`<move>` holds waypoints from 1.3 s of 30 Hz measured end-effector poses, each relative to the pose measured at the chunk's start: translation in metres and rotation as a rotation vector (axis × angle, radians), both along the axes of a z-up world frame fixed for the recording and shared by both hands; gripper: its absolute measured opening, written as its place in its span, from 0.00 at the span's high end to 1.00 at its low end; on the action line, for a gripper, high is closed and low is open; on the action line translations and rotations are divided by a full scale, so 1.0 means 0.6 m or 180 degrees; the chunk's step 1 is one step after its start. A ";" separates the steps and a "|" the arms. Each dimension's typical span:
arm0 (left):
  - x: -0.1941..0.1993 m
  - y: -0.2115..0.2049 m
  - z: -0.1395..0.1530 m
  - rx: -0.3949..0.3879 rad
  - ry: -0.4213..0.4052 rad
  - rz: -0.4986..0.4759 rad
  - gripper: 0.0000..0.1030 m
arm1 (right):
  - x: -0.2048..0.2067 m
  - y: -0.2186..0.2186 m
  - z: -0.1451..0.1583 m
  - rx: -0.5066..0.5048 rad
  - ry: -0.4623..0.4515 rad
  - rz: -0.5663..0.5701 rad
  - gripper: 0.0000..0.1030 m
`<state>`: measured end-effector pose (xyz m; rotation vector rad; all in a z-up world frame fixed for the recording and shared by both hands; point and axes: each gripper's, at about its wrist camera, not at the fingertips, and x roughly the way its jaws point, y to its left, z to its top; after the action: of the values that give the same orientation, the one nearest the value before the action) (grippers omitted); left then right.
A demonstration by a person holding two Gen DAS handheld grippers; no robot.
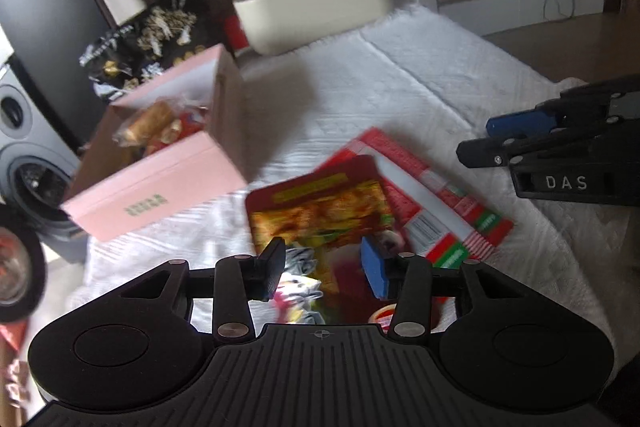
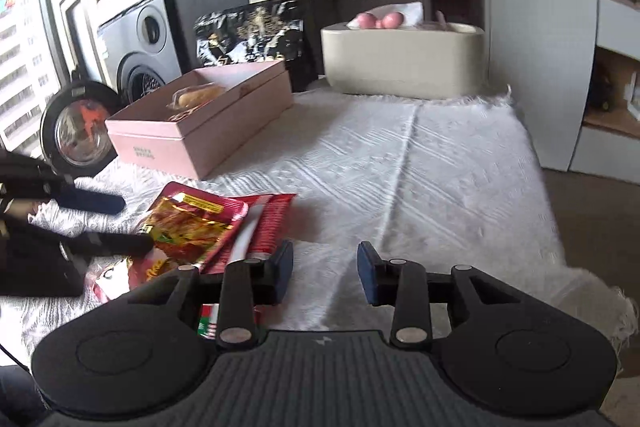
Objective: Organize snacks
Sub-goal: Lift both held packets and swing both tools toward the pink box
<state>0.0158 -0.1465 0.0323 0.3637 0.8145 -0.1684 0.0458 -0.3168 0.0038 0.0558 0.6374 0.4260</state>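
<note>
White textured cloth (image 2: 420,163) spread over the surface, fringed along its edges. At the far end on the cloth, a beige oval container (image 2: 402,61). Left of it a pink open box (image 2: 208,131) with wrapped snacks inside. Nearer, lying flat on the cloth, two overlapping red snack packets (image 1: 360,199), one with a food picture, the other striped, beneath it

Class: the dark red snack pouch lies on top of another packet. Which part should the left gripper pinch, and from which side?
Pinch the dark red snack pouch at its raised near edge, coming from the left gripper side: it lies flat, overlapping the red packet.
</note>
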 end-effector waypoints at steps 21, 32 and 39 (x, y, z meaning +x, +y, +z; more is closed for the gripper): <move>0.035 0.073 -0.042 -0.1065 0.0185 0.0312 0.02 | -0.019 0.012 0.011 0.0228 0.0048 0.0431 0.57; 0.024 0.079 -0.030 -0.1171 0.0006 0.0022 0.27 | -0.026 0.027 0.030 -0.0175 0.0054 0.0309 0.54; 0.012 0.151 0.009 -0.1621 -0.0080 0.0147 0.70 | -0.026 0.076 0.031 -0.0386 0.0063 0.0547 0.47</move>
<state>0.0232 -0.0559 0.0380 -0.1323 0.7252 -0.3186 0.0300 -0.2709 0.0221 -0.1109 0.6889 0.5522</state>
